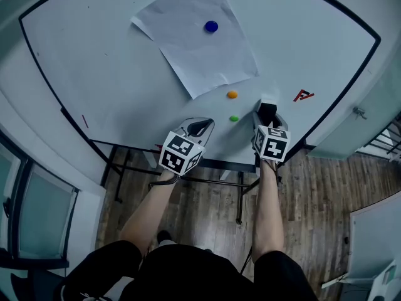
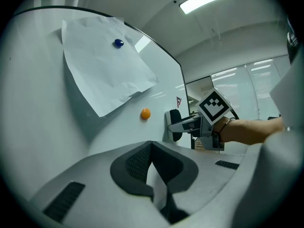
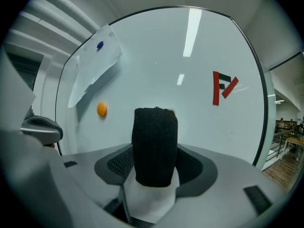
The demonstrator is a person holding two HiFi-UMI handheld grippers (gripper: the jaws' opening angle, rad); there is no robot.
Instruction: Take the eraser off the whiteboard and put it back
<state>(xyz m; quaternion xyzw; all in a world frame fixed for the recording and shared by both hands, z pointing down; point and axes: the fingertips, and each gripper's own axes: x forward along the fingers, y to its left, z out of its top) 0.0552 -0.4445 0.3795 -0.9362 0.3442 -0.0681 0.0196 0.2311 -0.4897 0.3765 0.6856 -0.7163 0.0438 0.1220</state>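
The whiteboard [image 1: 113, 61] fills the upper half of the head view, with a sheet of paper [image 1: 200, 42] pinned toward 12 o'clock by a blue magnet [image 1: 211, 26]. The right gripper [image 1: 269, 115] is at the board's lower edge, around 5 o'clock, with its jaws clamped on the black eraser [image 3: 154, 146]. The left gripper [image 2: 152, 148] sits at 9 o'clock from it, jaws pressed together on nothing. The eraser stands between the right fingers with its long axis running 12 to 6 and its face toward the board, so putting it back looks like a short push straight ahead by that nearer hand. The orange magnet [image 1: 232, 95] lies at 10 o'clock from the eraser and the green magnet [image 1: 234, 118] at 9. No view settles whether the eraser's face touches the board or stops just short.
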